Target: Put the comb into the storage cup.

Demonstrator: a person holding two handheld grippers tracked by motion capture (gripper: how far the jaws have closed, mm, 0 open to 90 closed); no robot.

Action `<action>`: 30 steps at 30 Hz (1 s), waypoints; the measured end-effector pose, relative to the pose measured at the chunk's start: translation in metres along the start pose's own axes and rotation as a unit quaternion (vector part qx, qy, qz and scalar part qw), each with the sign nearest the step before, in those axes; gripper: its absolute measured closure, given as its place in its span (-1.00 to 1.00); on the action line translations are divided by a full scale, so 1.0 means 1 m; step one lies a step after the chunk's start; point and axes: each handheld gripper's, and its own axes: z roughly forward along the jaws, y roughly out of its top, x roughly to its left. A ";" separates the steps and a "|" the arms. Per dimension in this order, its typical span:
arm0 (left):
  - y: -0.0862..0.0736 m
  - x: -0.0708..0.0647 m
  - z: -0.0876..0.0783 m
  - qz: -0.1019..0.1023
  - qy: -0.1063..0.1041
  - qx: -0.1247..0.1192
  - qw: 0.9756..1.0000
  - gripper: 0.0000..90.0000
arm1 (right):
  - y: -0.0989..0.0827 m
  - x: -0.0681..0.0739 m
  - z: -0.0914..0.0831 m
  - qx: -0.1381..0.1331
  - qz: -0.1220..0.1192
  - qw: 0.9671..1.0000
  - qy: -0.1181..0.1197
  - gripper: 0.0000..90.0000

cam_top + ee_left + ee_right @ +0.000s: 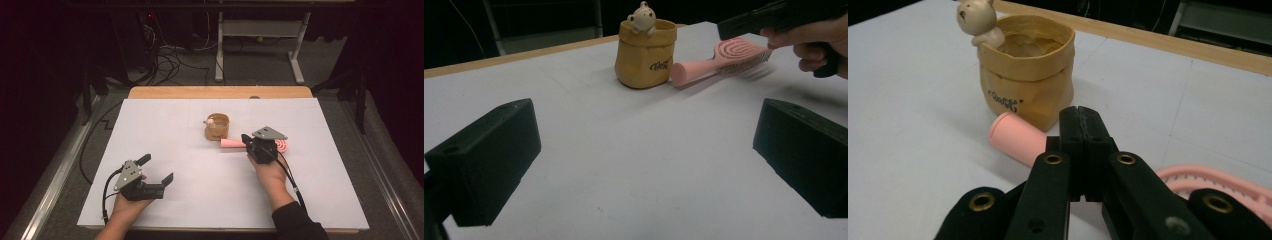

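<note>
Well, here is how it looks from where I stand
Brush: the pink brush (231, 143) lies flat mid-surface, its handle end touching or just beside the pot (218, 126), its bristle head under my right claw (246, 138)
Right claw: clenched with nothing between the jaws, hovering over the brush's middle
Left claw: my left claw (159, 169) hangs released, well apart from both things, near my edge of the surface (150, 125)
Handling: I judge the brush light, stiff plastic, smooth and likely to slip; bristles will give, so they make a poor hold
Where to grip: across the round handle (1015, 139), near its middle
Pot: probably fragile, with a small bear (975, 22) on its rim; a nudge could tip it
Room: wide bare surface to the left and toward me; the far wooden edge (220, 92) sits behind the pot
</note>
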 end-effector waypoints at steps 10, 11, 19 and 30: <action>0.000 0.001 -0.002 0.001 0.005 -0.003 1.000 -1.00 | 0.019 0.004 0.050 0.076 -0.002 0.997 -0.022 1.00; 0.000 0.001 -0.002 0.002 0.006 -0.003 1.000 -1.00 | 0.020 0.004 0.054 0.089 -0.005 0.996 -0.022 1.00; 0.000 0.001 -0.004 0.003 0.007 -0.008 1.000 -1.00 | 0.017 0.014 0.066 0.138 -0.016 0.990 -0.014 1.00; 0.002 0.001 -0.007 0.000 0.012 -0.016 1.000 -1.00 | 0.007 0.016 0.047 0.170 -0.049 0.984 0.005 1.00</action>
